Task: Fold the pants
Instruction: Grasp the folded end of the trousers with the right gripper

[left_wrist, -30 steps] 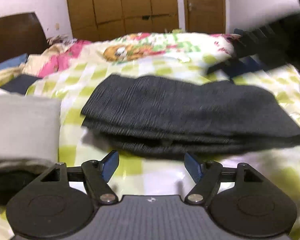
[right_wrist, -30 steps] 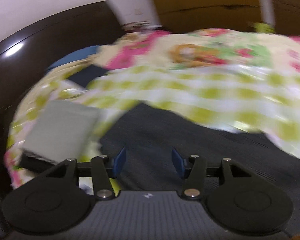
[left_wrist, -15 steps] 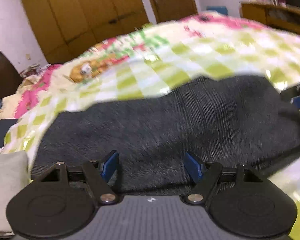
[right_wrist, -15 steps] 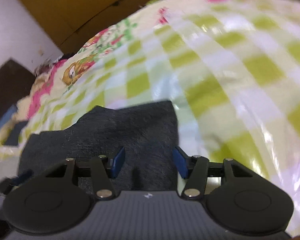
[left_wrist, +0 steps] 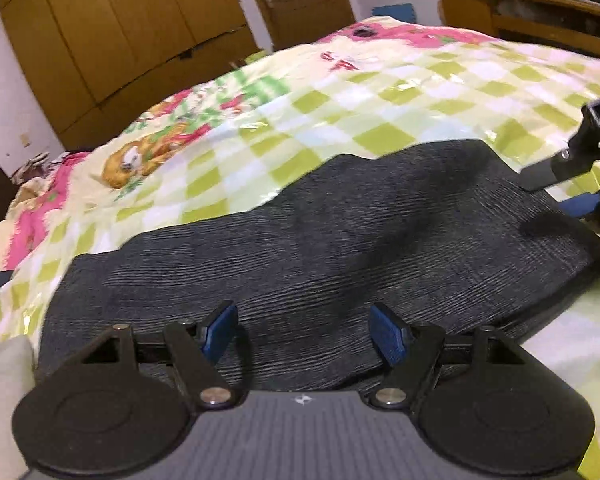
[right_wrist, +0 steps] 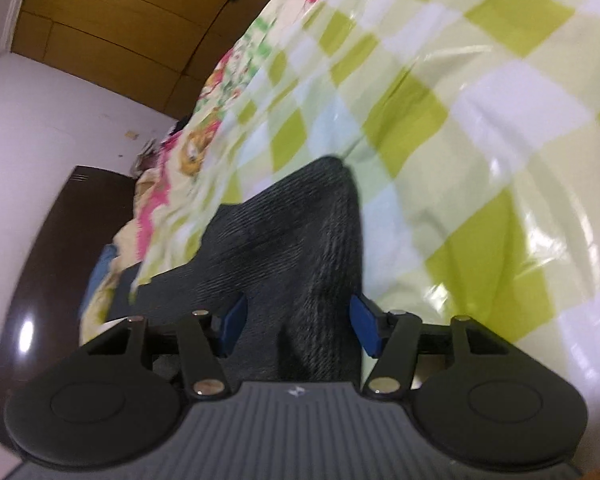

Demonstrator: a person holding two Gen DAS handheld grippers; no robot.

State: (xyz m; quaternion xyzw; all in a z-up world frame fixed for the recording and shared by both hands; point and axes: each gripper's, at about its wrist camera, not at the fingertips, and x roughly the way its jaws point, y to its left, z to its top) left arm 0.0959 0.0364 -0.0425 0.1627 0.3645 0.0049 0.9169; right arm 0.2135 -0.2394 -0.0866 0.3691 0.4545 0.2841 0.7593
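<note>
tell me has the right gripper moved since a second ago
Yes. In the left wrist view the right gripper now sits low at the right end of the dark pants; earlier it hung higher, above the far side of the bedspread. Its jaws are opening.

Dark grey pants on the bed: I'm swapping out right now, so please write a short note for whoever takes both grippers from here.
Left gripper: open, nothing held, hovering over the near edge of the dark grey ribbed pants.
Right gripper: jaws opening, straddling the pants' end; the pads do not appear to press on it.
Pants: lying folded into a flat, layered bundle on the green-and-white checked bedspread. A pale grey folded cloth sits at their left.
Done: at least one fold is in.
Left: probably a last fold or a tidy-up, then set the bundle aside.
</note>
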